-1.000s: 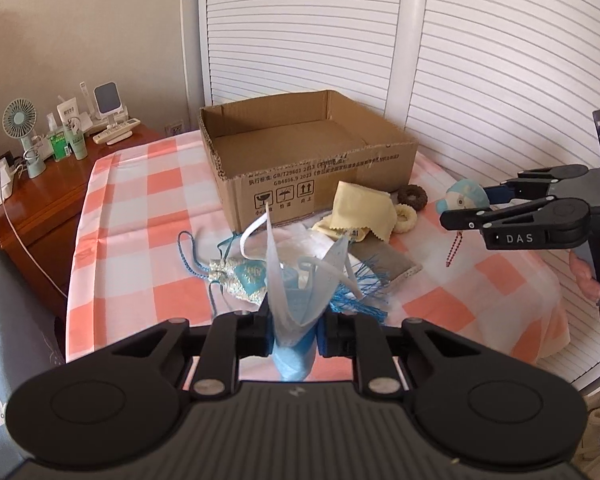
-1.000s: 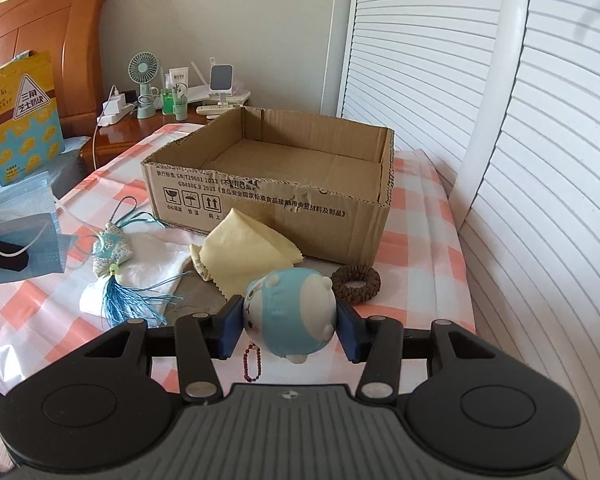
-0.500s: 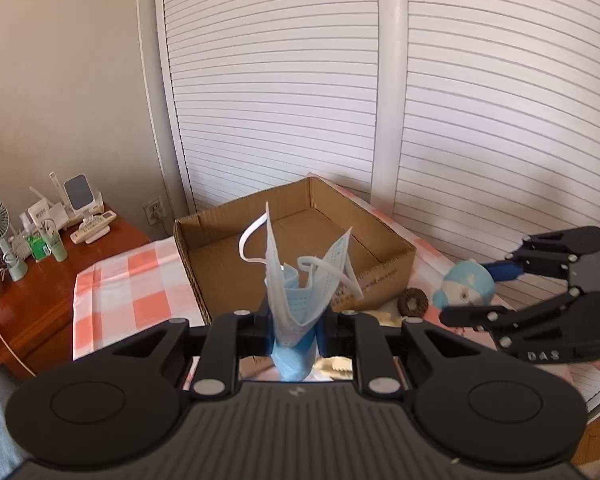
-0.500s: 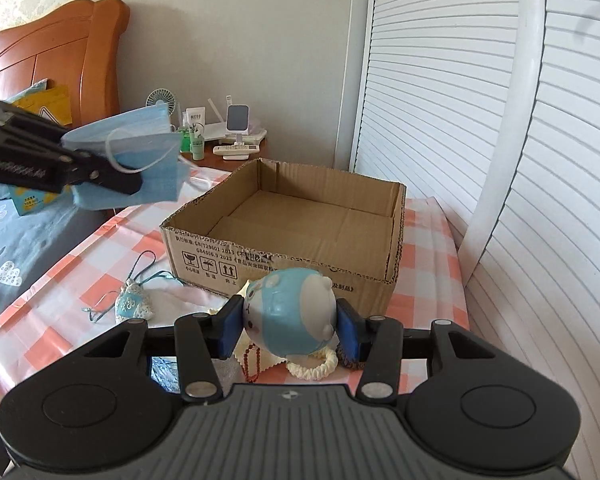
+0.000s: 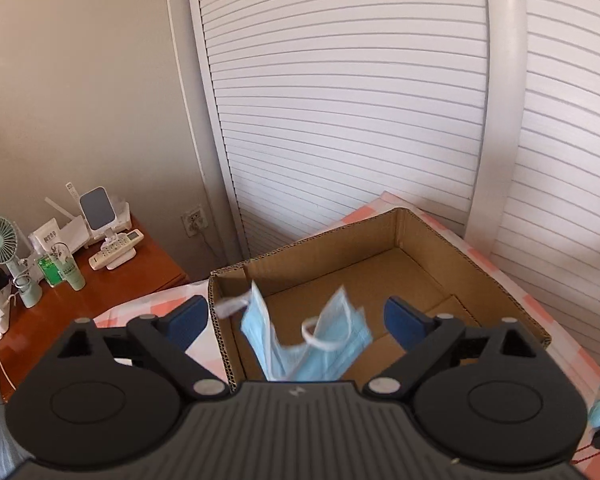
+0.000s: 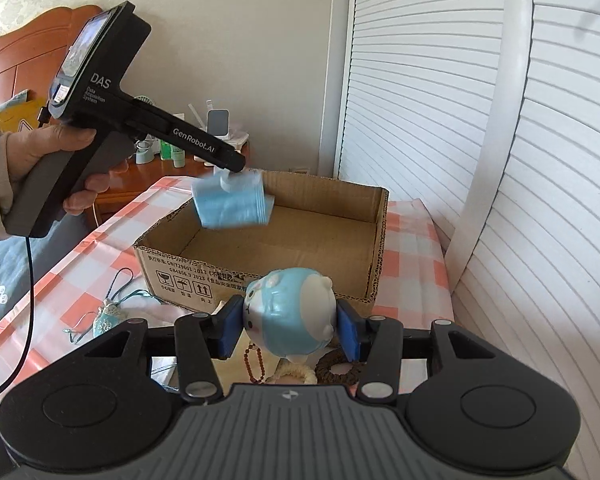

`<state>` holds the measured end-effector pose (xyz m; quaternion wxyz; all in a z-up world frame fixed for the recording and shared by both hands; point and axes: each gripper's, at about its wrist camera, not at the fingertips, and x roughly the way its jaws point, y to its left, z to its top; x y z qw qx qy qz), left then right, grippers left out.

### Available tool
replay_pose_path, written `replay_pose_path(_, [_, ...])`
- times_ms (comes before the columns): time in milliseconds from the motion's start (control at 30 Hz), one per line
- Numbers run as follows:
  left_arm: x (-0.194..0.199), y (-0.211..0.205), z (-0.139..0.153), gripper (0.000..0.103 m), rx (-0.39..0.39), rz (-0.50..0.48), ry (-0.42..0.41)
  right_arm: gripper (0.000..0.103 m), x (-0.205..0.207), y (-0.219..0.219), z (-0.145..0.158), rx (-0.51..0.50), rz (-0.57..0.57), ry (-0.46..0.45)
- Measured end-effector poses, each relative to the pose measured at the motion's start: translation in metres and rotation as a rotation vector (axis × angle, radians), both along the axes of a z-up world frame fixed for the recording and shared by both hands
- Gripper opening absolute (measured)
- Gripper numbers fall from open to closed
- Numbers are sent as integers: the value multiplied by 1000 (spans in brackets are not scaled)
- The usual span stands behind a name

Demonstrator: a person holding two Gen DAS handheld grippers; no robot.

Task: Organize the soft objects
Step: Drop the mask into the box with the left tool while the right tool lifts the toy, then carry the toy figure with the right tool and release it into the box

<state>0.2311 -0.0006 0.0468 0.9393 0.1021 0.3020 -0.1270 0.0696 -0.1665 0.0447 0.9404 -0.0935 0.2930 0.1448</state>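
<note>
My left gripper is open, its jaws wide apart above the near left corner of the open cardboard box. The blue face mask is loose between the jaws, blurred, over the box; it also shows in the right wrist view just below the left gripper's tip. My right gripper is shut on a round blue-and-white plush toy, held in front of the box, above the table.
On the checked tablecloth lie a blue tasselled sachet, a brown scrunchie, a cream scrunchie and a bead string. A nightstand with a fan and bottles stands at the left. Slatted doors stand behind.
My left gripper moved forward over the box and opened, letting go of the mask. My right gripper rose a little with the plush toy.
</note>
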Motion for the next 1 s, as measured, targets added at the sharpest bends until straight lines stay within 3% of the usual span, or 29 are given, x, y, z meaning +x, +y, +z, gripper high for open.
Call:
replay_pose_path(333, [-62, 17, 7, 99, -33, 11, 27, 54, 3, 6, 5, 8, 7, -2])
replay_pose_path(633, [-142, 40, 6, 101, -65, 138, 20, 54, 21, 8, 5, 24, -24, 30])
replay_pose_path(1000, [-167, 45, -4, 101, -109, 163, 24, 54, 89, 21, 10, 38, -49, 99])
